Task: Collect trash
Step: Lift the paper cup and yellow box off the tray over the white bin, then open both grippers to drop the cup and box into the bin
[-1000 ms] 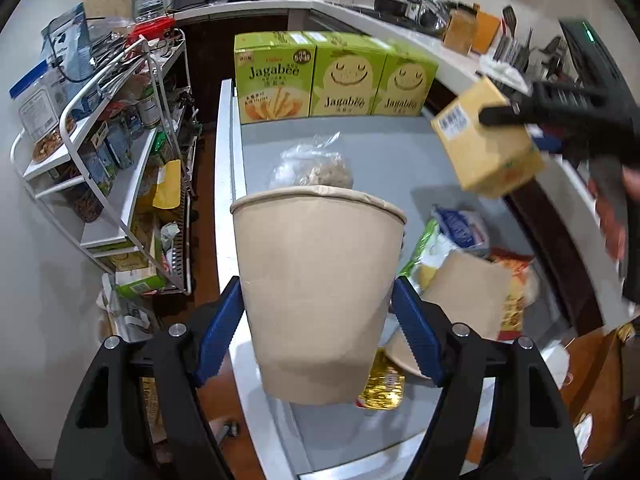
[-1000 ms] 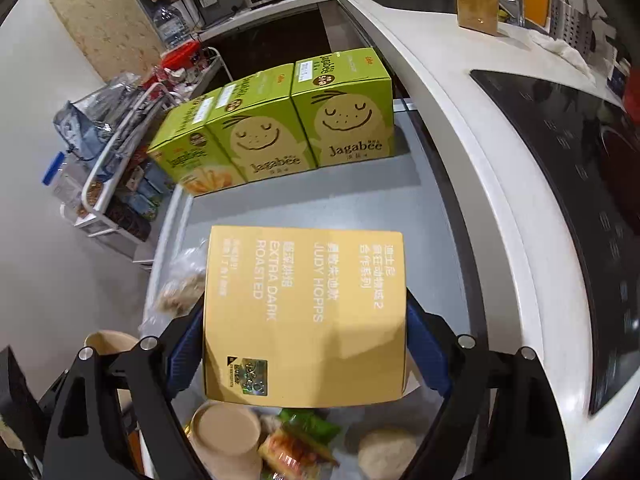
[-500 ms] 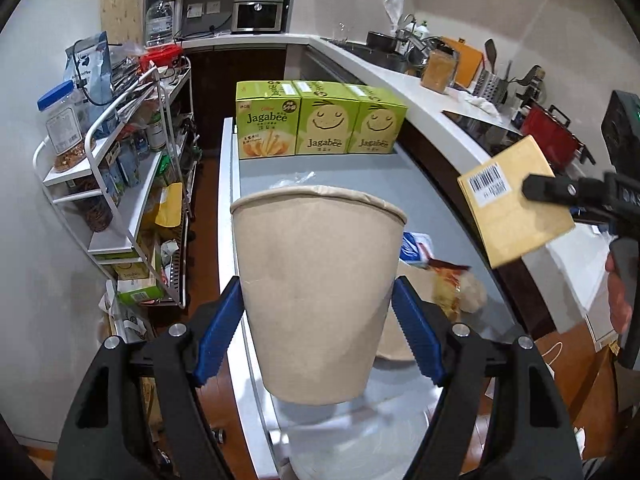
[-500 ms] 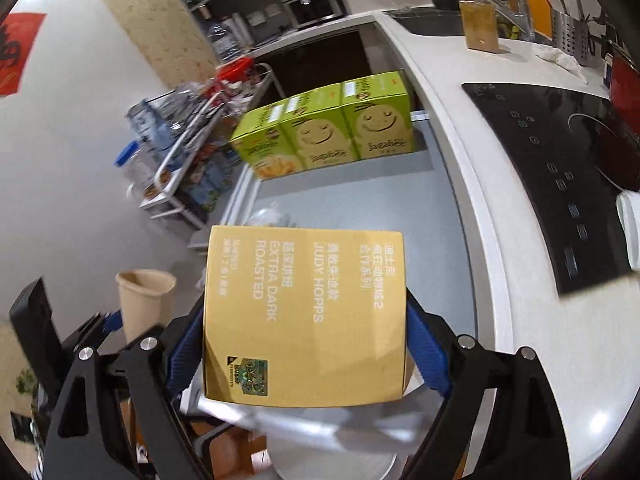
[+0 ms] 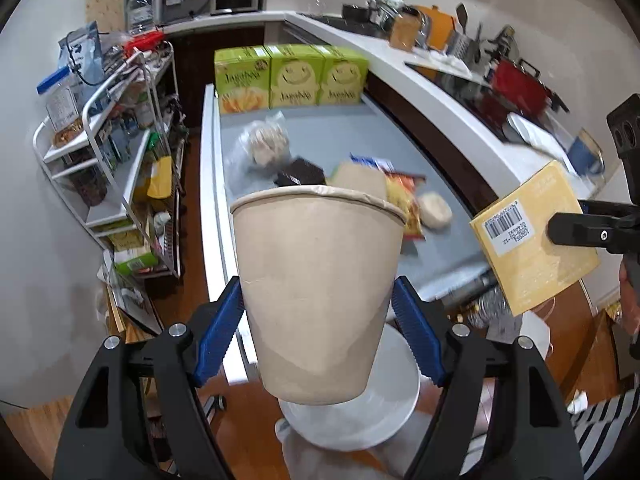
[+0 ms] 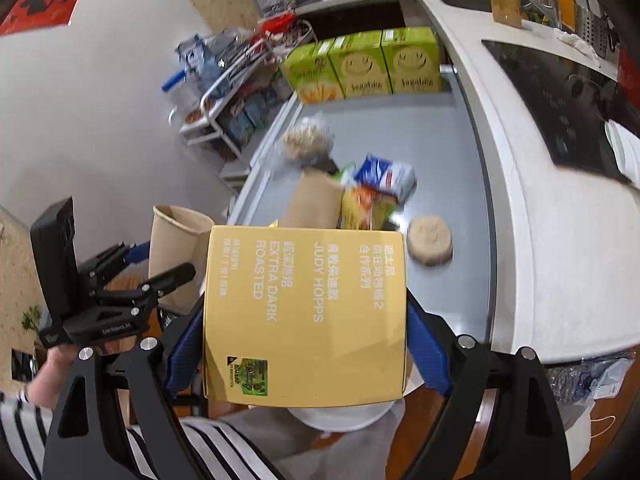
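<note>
- Two pieces of trash are in my claws at once: my left gripper [image 5: 318, 336] is clamped on a tan paper cup [image 5: 316, 292], and my right gripper [image 6: 298, 344] is clamped on a yellow coffee box [image 6: 304, 316] printed "EXTRA DARK ROASTED".
- I hold the cup upright by its lower wall, a blue pad [image 5: 218, 328] on either side, so I judge nothing inside can spill while I carry it.
- I grip the box across its width, printed face up toward the right wrist camera; the barcode end shows in the left wrist view.
- Both claws hang off the near end of the grey counter [image 5: 340, 136], above a round white lid [image 5: 384, 412] that I take for the bin, though I cannot see its opening.
- More litter lies near that end of the counter: a second paper cup on its side [image 6: 316, 200], snack wrappers [image 6: 386, 176], a clear bag of food [image 5: 266, 142] and a round rice cake [image 6: 430, 240].
- Three green Jagabee boxes [image 5: 290, 76] stand in a row along the far edge; I judge them stock, not trash.
- Both grippers tilt steeply downward, side by side, the left one showing at the left of the right wrist view with my striped sleeve [image 6: 24, 432] below it.
</note>
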{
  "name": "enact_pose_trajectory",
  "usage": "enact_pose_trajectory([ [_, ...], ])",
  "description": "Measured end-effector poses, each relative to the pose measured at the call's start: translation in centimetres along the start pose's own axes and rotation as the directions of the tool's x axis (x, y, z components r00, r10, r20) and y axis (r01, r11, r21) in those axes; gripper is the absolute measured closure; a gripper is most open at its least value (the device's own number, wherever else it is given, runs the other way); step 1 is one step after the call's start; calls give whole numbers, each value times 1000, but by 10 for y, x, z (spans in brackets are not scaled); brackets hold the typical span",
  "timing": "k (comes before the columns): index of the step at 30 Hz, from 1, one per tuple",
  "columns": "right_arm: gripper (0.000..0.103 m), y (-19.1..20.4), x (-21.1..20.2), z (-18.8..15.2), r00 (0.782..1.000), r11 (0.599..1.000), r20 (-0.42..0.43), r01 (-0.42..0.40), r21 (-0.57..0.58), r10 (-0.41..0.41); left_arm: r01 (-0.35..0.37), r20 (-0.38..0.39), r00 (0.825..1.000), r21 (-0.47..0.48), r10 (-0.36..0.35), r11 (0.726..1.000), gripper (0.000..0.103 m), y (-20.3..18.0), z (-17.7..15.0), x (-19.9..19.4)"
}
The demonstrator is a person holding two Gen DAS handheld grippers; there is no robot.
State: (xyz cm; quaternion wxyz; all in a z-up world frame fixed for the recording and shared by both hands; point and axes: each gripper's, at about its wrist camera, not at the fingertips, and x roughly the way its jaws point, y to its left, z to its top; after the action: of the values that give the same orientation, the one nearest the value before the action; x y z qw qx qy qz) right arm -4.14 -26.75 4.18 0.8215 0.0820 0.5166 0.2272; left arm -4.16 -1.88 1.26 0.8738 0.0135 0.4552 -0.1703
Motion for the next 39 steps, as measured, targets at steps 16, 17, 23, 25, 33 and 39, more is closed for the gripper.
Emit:
enact_pose_trajectory([
  [16, 18, -7, 62, -68, 976, 999, -212, 45, -3, -44, 67, -223, 974, 91, -45, 994, 28, -29, -75, 40],
  [17, 18, -8, 66, -71, 973, 999, -224, 50, 0, -49, 72, -243, 969, 96, -46, 993, 28, -30, -80, 45],
  [23, 18, -20, 94, -91, 956, 996, -285, 83, 32, -71, 95, -332, 942, 123, -50, 988, 28, -33, -104, 72],
  [25, 18, -25, 105, -99, 948, 994, -309, 96, 48, -77, 99, -361, 931, 127, -47, 987, 28, -32, -111, 82],
  [33, 18, -40, 151, -115, 920, 982, -379, 151, 112, -98, 85, -457, 890, 138, -12, 987, 28, -29, -139, 126],
  [39, 18, -41, 179, -117, 911, 973, -397, 181, 144, -111, 72, -494, 869, 139, 6, 988, 28, -23, -146, 151],
])
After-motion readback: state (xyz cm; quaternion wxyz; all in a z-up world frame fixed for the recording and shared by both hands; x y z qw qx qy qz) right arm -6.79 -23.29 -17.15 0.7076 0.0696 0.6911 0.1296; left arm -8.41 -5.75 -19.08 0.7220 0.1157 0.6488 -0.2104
